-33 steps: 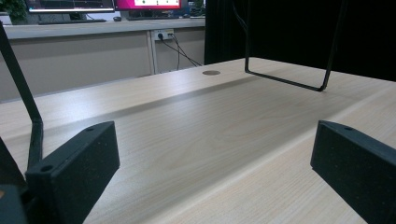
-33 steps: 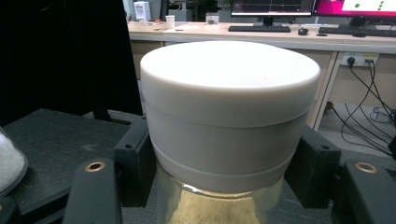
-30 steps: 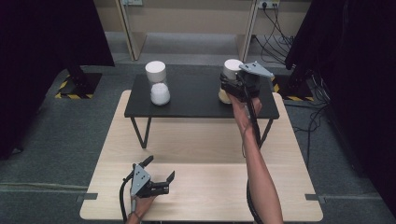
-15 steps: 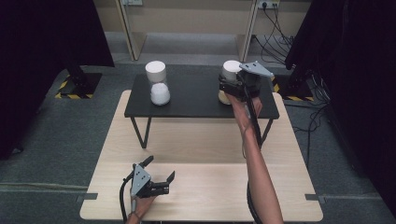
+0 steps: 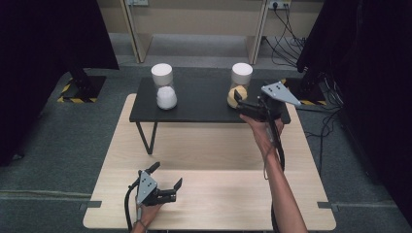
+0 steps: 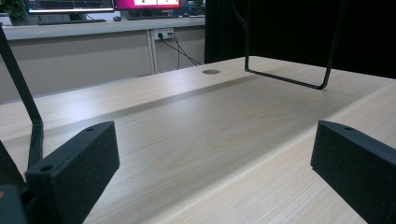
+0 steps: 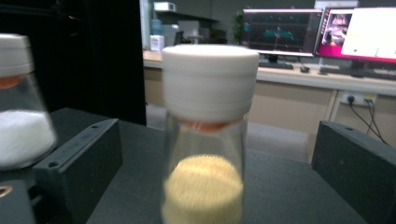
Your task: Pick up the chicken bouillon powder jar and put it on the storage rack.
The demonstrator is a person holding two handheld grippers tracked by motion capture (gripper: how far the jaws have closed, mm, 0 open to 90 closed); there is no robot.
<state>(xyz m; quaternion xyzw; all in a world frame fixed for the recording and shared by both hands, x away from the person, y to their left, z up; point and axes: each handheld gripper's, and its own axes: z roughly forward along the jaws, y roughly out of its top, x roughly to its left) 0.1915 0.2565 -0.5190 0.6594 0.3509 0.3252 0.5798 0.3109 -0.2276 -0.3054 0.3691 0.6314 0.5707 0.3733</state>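
A clear jar with a white cap and yellow powder (image 5: pixel 239 86) stands at the right end of the black shelf (image 5: pixel 204 106). In the right gripper view the jar (image 7: pixel 205 140) rises upright, slightly blurred, ahead of the two black jaws, which do not touch it. My right gripper (image 5: pixel 241 106) is open just in front of the jar; its jaws have just been opening. A matching jar of white powder (image 5: pixel 165 90) stands at the shelf's left end and also appears as the white jar (image 7: pixel 21 116). My left gripper (image 5: pixel 167 174) rests open on the wooden table (image 5: pixel 218 199), nothing between its jaws (image 6: pixel 210 158).
The black shelf stands on thin wire legs (image 6: pixel 289 79) over the far half of the table. Black curtains flank both sides. Cables (image 5: pixel 286 19) trail on the floor at the back right. Monitors (image 7: pixel 299 30) sit on a desk behind the shelf.
My right gripper has let go of the yellow-powder jar, opened, and drawn back toward the near side and lower. The jar stays upright on the shelf. The left gripper has not moved.
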